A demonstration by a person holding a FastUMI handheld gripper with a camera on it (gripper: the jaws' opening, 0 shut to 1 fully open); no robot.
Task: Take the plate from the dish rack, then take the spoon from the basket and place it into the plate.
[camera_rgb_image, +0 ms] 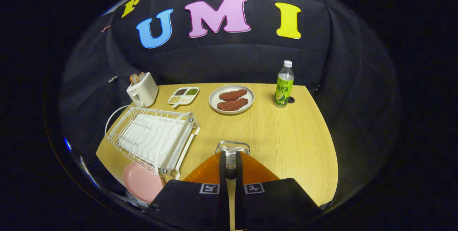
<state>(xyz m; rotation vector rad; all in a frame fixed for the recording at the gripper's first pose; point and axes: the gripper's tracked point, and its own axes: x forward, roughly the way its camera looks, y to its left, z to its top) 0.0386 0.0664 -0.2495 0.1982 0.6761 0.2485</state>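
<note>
Our fingers (230,168) stand nearly closed, holding nothing, above the basket (232,147). Plate (141,181) sits lower left beside the rack (154,138); we go there next.

A light wooden table (286,134) was seen beyond the fingers of the gripper (230,159), which were held nearly closed with only a slit between them. Just ahead of them a small wire basket (232,147) stood on the wood. A white dish rack (154,138) was placed ahead to the left, with a pink plate (141,182) lying beside its near end. Along the far edge were set a white toaster (142,90), a divided tray (183,95), a plate of brown meat pieces (232,99) and an upright green-labelled bottle (284,86).
</note>
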